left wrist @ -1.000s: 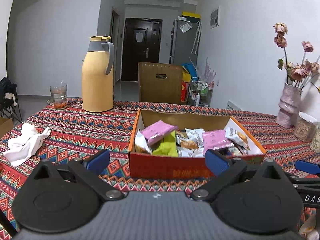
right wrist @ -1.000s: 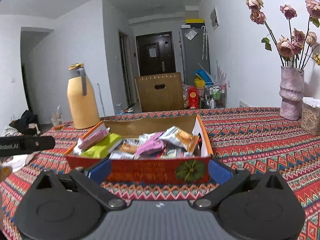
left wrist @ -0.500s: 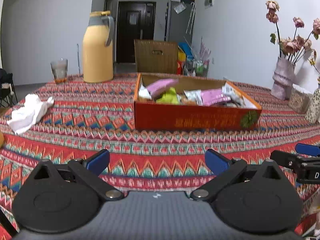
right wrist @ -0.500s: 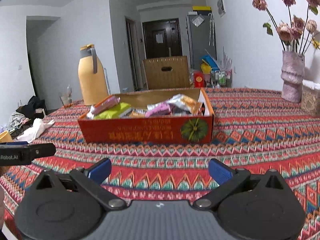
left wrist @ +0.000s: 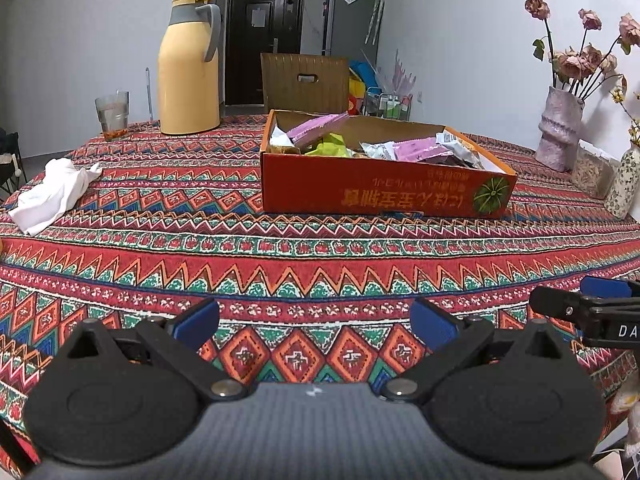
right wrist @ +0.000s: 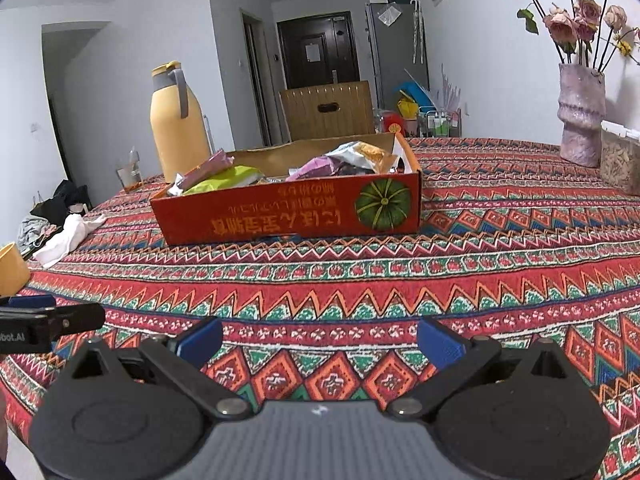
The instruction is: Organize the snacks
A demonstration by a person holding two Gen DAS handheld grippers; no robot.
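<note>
An orange-red cardboard box [left wrist: 384, 192] holds several snack packets, among them pink ones [left wrist: 420, 149] and a green one [left wrist: 330, 148]. It stands mid-table on the patterned cloth and also shows in the right wrist view [right wrist: 288, 216]. My left gripper [left wrist: 316, 322] is open and empty, low over the cloth well in front of the box. My right gripper [right wrist: 320, 336] is open and empty, also low and near the front edge. Each gripper's tip shows at the side of the other's view.
A yellow thermos [left wrist: 188, 68] and a glass [left wrist: 112, 114] stand at the back left. A white cloth [left wrist: 52, 194] lies at the left. A pink vase with dried flowers [left wrist: 560, 132] and a jar [right wrist: 620, 160] stand at the right. A chair back [left wrist: 304, 80] is behind the table.
Both grippers have pulled back from the box and dropped lower toward the table's front edge. Both stayed open and empty.
</note>
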